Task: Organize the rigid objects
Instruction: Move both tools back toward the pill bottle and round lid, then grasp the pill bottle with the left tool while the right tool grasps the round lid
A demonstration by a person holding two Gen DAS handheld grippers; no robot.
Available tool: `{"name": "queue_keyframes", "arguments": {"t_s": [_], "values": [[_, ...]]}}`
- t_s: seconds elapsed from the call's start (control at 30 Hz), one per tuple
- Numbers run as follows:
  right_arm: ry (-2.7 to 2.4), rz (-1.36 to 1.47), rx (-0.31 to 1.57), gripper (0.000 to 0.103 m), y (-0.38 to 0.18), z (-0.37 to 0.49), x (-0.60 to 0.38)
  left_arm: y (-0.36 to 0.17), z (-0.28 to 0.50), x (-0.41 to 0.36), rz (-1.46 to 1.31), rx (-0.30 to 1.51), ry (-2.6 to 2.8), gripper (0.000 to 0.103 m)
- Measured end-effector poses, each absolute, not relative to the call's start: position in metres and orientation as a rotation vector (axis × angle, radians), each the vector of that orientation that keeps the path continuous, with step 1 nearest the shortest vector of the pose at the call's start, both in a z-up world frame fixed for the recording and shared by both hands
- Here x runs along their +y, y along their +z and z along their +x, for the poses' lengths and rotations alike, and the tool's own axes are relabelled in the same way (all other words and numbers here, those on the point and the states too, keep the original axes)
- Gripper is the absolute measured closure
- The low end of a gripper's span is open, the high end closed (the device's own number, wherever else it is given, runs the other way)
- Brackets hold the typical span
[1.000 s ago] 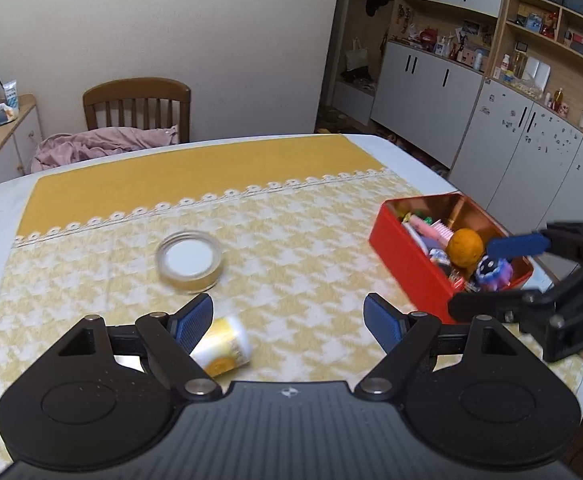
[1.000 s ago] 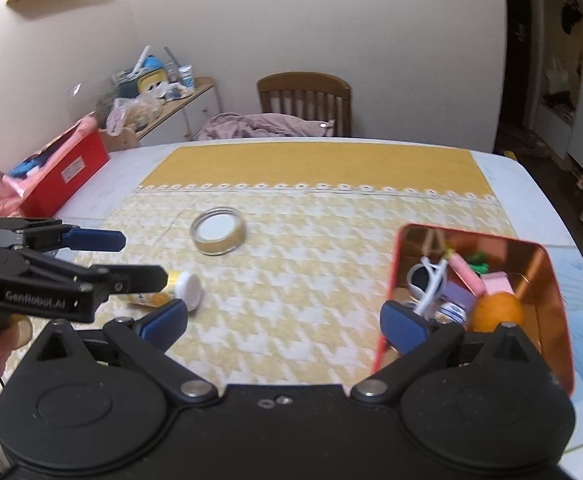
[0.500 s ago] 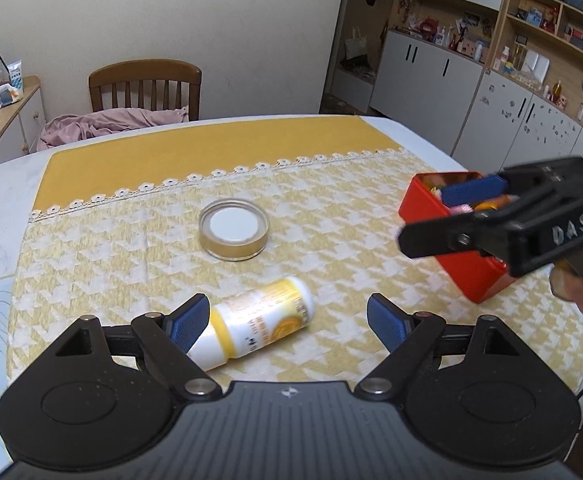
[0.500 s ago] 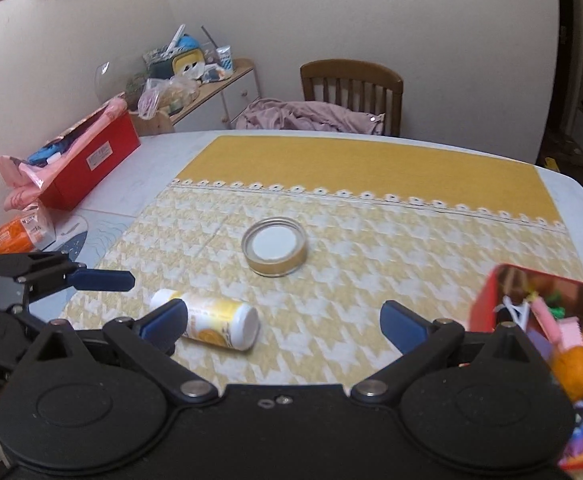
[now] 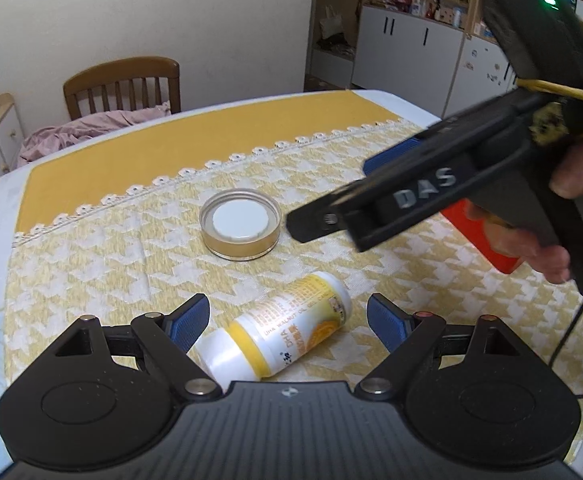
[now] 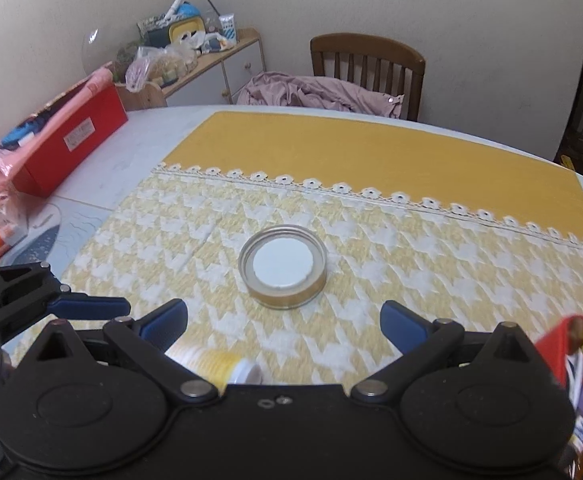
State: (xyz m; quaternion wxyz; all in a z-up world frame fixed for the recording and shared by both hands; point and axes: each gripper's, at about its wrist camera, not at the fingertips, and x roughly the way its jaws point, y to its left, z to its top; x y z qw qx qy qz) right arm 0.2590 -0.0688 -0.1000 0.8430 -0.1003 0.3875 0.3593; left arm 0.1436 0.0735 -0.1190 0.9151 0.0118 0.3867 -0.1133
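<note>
A white and yellow bottle [image 5: 279,332] lies on its side on the bench's yellow patterned cloth [image 5: 91,264], directly ahead of the left hand-held gripper [image 5: 287,322] and low between its two blue fingertips [image 5: 189,320]. The bottle's long axis runs on a slant, its capped white end toward the left fingertip and its base angled away toward the upper right, so it sits crosswise rather than square to the jaws. The left hand-held gripper is spread wide and empty, touching nothing, tilted downward at the bottle. It is clearly the nearer of the two. The right hand-held gripper [image 6: 283,320], held by a hand [image 5: 551,216], is also spread and empty; it reaches in from the right, aimed at a round gold-rimmed lid [image 6: 282,266] lying flat farther up the cloth. A red box [image 6: 571,364] of small items sits at the right edge, a likely destination.
</note>
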Motion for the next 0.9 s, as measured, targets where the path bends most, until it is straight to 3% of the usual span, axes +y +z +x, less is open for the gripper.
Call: {"name": "queue_keyframes", "arguments": {"t_s": [0.7,0.9], "values": [[0.78,-0.35,0.875,0.0,-0.151,0.306,-0.004,-0.169,0.171,0.057,0.27,0.84,-0.39,0.017],[0.772,-0.365,0.882,0.011,-0.157,0.313,0.002,-0.175,0.173,0.053,0.277,0.834,-0.377,0.017]]}}
